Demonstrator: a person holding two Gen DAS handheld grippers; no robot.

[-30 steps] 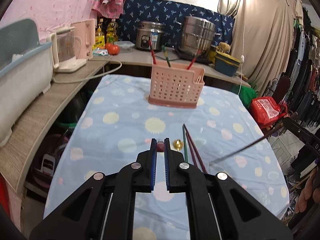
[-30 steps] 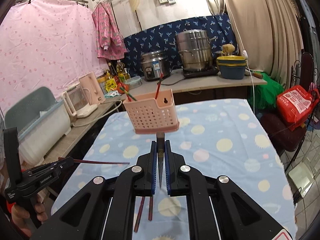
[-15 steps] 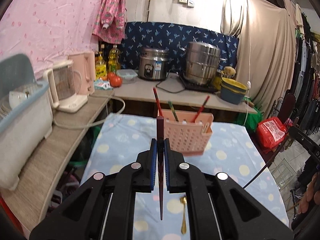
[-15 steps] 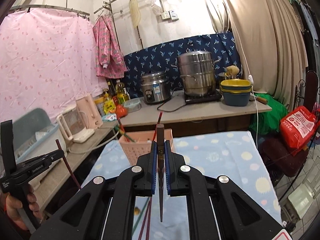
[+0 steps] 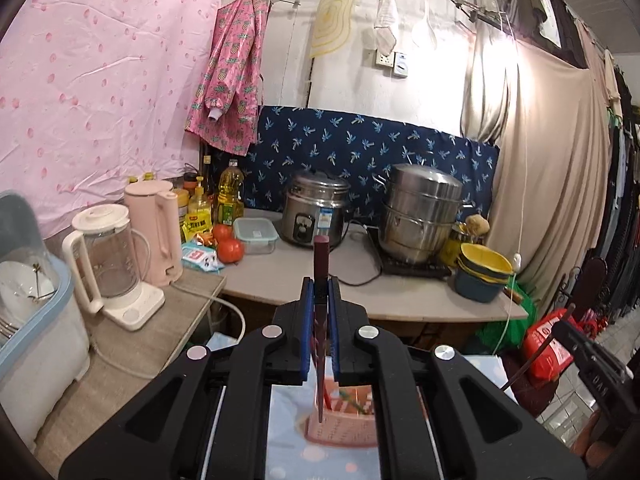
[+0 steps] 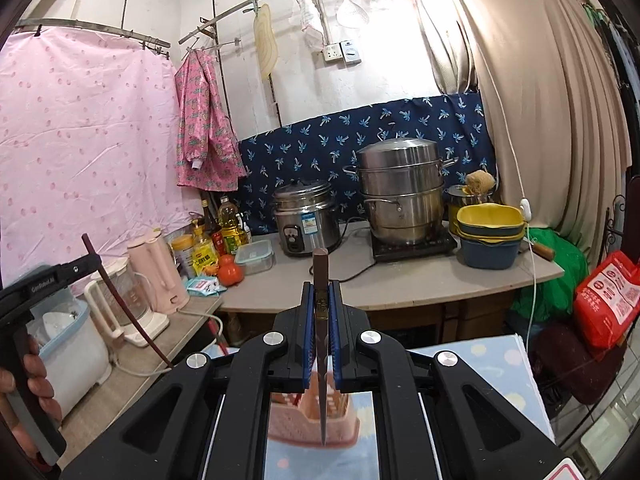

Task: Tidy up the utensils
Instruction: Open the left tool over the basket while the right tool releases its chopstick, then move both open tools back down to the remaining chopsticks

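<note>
Both grippers lifted higher: left gripper (image 5: 320, 292) and right gripper (image 6: 321, 296) each carried its chopstick up; pink basket (image 5: 344, 420) now below the fingertips.

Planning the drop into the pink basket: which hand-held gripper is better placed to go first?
Probably left: its chopstick tip hangs over the pink basket opening, while the right chopstick tip sits at the basket's near edge.

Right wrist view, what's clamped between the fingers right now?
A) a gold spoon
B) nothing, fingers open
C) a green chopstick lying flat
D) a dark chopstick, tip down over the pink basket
D: the right gripper is shut on a dark chopstick, whose tip points down at the pink basket below.
</note>
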